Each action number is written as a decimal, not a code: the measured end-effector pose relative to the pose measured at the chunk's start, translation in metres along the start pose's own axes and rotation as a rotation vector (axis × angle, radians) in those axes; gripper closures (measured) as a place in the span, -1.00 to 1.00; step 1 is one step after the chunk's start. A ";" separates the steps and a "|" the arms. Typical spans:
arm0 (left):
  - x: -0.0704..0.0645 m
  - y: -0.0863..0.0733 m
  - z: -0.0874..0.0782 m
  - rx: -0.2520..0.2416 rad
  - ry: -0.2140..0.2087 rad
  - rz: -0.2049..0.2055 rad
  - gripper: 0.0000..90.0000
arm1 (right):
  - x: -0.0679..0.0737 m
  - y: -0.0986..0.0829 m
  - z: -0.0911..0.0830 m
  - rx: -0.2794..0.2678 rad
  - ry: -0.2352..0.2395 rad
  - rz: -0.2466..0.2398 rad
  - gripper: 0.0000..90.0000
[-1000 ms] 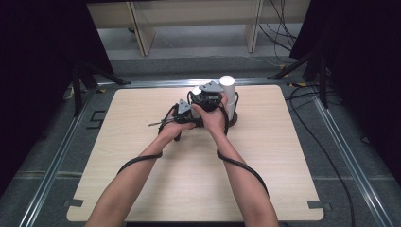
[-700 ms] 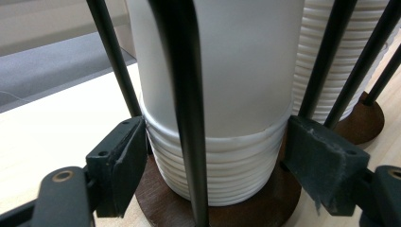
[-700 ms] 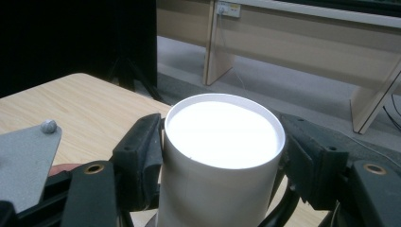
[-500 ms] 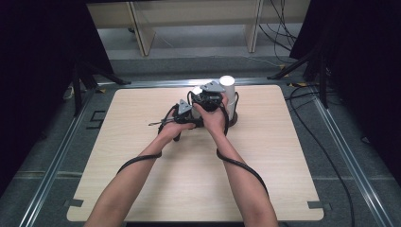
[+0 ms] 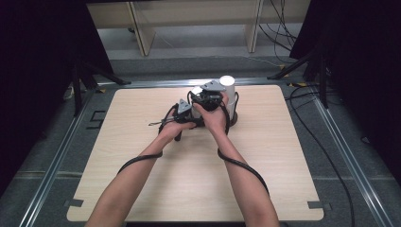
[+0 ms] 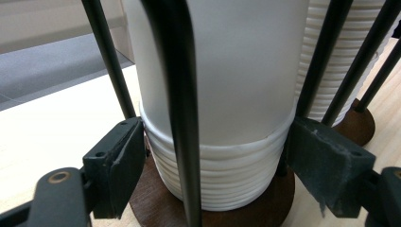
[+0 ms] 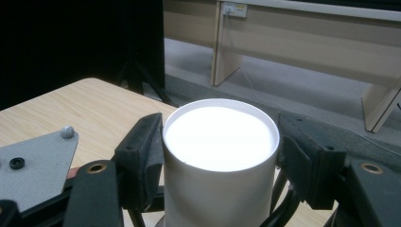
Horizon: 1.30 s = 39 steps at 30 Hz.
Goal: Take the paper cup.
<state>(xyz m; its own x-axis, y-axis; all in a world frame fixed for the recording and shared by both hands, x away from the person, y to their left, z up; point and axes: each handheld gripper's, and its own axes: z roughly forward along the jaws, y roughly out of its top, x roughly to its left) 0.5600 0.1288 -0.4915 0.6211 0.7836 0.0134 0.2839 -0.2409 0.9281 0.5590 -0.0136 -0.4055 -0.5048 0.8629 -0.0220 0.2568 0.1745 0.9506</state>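
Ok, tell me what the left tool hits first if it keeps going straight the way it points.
The left tool would probably meet the black rod of the cup holder first, then the stack of white cups right behind it; its jaws straddle the stack's ribbed lower rims.

Cup stack (image 6: 222, 118) in wire holder (image 6: 179, 94), on table (image 5: 142, 123) far edge

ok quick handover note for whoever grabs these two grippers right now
Left gripper: jaws open either side of the lower rims of the cup stack, low down by the dark wooden base; contact unclear.
Right gripper: jaws flank the top cup of the same stack; whether they pinch it is unclear.
The stack stands inside the holder's black rods at the table's far edge.
Done: both grippers placed.
Left: probably steady the stack and lift the top cup off.
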 end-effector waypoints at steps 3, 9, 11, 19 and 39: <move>0.000 0.000 0.001 0.000 0.003 0.015 -0.54 | 0.000 -0.001 0.002 0.013 -0.025 -0.019 -0.26; 0.000 0.000 -0.001 0.004 0.000 0.017 -0.51 | 0.002 0.000 0.004 0.027 -0.045 -0.029 -0.25; 0.000 0.000 -0.001 0.005 0.000 0.022 -0.51 | 0.003 0.000 0.004 0.028 -0.039 -0.007 -0.24; -0.002 0.000 -0.001 0.005 0.014 0.031 -0.49 | 0.004 0.001 0.000 -0.013 -0.037 -0.014 -0.18; -0.003 -0.001 -0.001 0.005 0.021 0.038 -0.48 | 0.000 0.018 -0.013 -0.078 -0.019 0.015 -0.18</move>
<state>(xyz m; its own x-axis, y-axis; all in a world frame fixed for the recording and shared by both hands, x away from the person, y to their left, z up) 0.5574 0.1276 -0.4916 0.6158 0.7859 0.0564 0.2642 -0.2734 0.9249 0.5534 -0.0165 -0.3840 -0.4853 0.8742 -0.0130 0.1985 0.1246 0.9721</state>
